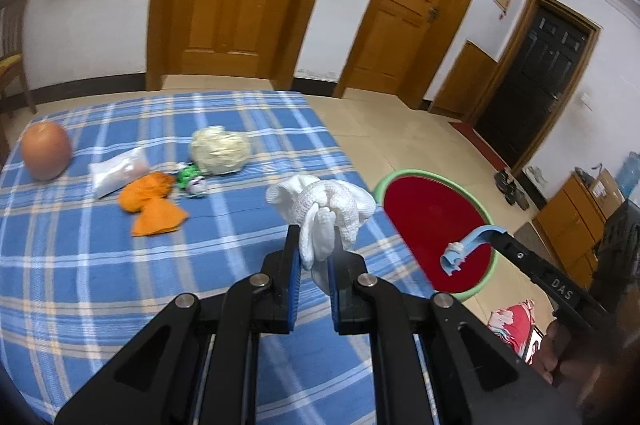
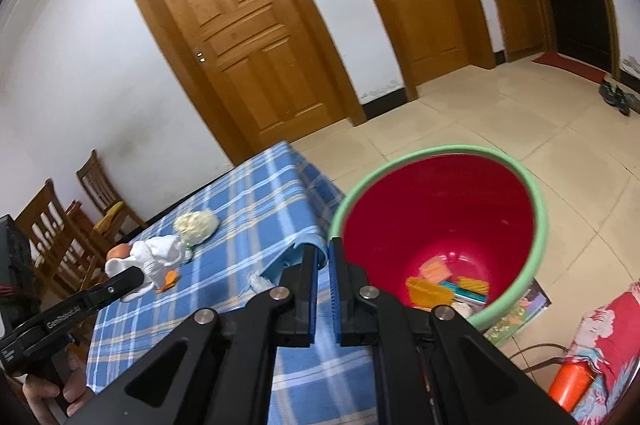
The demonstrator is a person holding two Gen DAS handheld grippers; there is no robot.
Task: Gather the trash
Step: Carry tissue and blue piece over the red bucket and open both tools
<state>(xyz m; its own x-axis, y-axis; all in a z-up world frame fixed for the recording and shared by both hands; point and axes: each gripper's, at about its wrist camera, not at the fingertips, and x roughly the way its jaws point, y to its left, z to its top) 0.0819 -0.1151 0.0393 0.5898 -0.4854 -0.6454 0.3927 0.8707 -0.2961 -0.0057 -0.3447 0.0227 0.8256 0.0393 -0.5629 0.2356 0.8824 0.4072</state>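
My left gripper (image 1: 316,237) is shut on a white knitted cloth (image 1: 320,201), holding it up over the blue plaid table (image 1: 100,265) near its right edge. My right gripper (image 2: 323,245) is shut on a light-blue strip (image 2: 298,247) with a white wad at its end. In the left wrist view, the strip (image 1: 466,243) hangs over the red bin (image 1: 400,177). The green-rimmed bin (image 2: 440,149) stands on the floor beside the table, with several wrappers at its bottom. The right wrist view shows my left gripper (image 2: 138,275) with the cloth (image 2: 156,253).
On the table lie a crumpled yellowish ball (image 1: 220,149), a green-white wrapper (image 1: 192,181), an orange peel-like piece (image 1: 154,203), a clear plastic bag (image 1: 118,173) and a round orange fruit (image 1: 46,151). Wooden chairs (image 2: 52,225) stand beyond the table. An orange bottle (image 2: 568,381) sits by the bin.
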